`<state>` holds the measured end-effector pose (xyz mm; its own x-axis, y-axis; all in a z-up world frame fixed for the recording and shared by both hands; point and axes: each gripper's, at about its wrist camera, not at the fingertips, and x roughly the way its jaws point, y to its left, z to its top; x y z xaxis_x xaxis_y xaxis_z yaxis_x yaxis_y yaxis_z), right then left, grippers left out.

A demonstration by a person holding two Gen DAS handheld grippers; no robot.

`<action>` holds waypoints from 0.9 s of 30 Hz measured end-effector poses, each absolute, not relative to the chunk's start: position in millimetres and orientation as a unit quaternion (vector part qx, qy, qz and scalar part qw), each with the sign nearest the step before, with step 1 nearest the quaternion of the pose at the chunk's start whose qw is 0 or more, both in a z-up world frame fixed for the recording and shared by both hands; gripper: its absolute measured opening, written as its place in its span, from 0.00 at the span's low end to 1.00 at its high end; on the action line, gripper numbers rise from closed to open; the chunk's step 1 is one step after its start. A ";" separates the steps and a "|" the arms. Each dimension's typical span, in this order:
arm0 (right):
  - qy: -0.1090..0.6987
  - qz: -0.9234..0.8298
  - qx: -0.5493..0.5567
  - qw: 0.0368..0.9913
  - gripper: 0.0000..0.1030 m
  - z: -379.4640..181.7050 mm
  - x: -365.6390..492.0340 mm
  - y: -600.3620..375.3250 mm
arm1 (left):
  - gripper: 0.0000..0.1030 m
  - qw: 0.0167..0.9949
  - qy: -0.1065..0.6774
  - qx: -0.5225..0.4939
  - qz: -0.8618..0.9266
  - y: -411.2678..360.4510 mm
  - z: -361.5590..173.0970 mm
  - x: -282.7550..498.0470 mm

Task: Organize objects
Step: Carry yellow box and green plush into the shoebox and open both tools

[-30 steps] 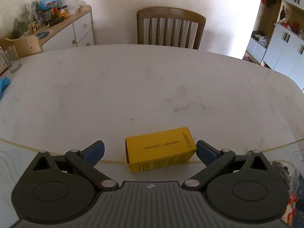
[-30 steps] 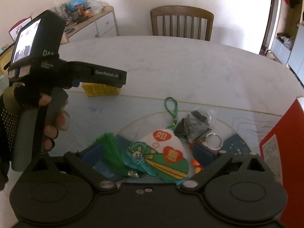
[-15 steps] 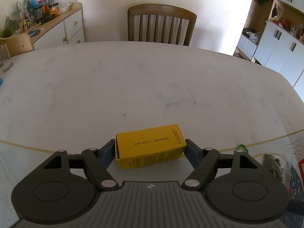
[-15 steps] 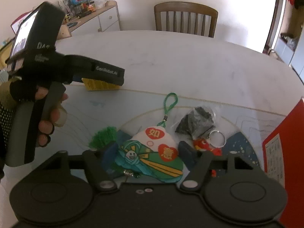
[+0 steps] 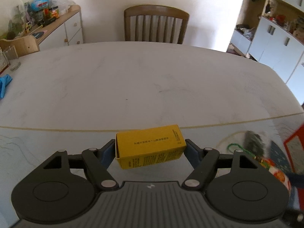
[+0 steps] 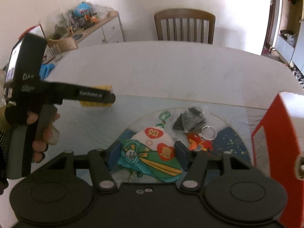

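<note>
My left gripper (image 5: 150, 149) is shut on a yellow box (image 5: 151, 148) with black print and holds it lifted over the pale mat (image 5: 38, 148). The box also shows in the right wrist view (image 6: 96, 104), partly hidden behind the left gripper's body (image 6: 62, 95). My right gripper (image 6: 146, 155) is shut on a cloth charm (image 6: 150, 152) with green, white and red patches and a green cord loop (image 6: 164, 115). The charm appears lifted off the mat.
A dark packet in clear plastic (image 6: 190, 121), a red keychain figure (image 6: 199, 142) with a metal ring and a red box (image 6: 279, 152) lie at the right. A wooden chair (image 5: 155, 24) stands behind the white table (image 5: 152, 76). A glass (image 5: 11, 58) and blue cloth (image 5: 4, 85) lie far left.
Both grippers closed, the left on the yellow box, the right on the charm. The box has since risen and moved toward me over the mat; the charm has lifted too.
</note>
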<state>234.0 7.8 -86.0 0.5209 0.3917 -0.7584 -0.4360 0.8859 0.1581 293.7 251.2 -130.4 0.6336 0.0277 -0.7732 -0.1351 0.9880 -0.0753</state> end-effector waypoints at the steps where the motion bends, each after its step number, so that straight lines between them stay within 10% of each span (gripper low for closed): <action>1: 0.426 0.240 -0.021 0.872 0.57 -81.9 230.7 3.6 | 0.74 0.903 0.424 -0.061 0.041 249.3 -125.0 289.0; 27: 0.350 0.229 -0.004 0.908 0.58 16.6 187.2 -129.2 | 0.74 0.906 0.413 -0.006 -0.094 113.6 -20.1 220.0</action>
<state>187.2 -129.2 16.6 0.6504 0.4137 -0.6370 -0.4188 0.8950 0.1535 220.0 113.6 -20.1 0.6413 -0.1742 -0.7473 0.1649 0.9824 -0.0874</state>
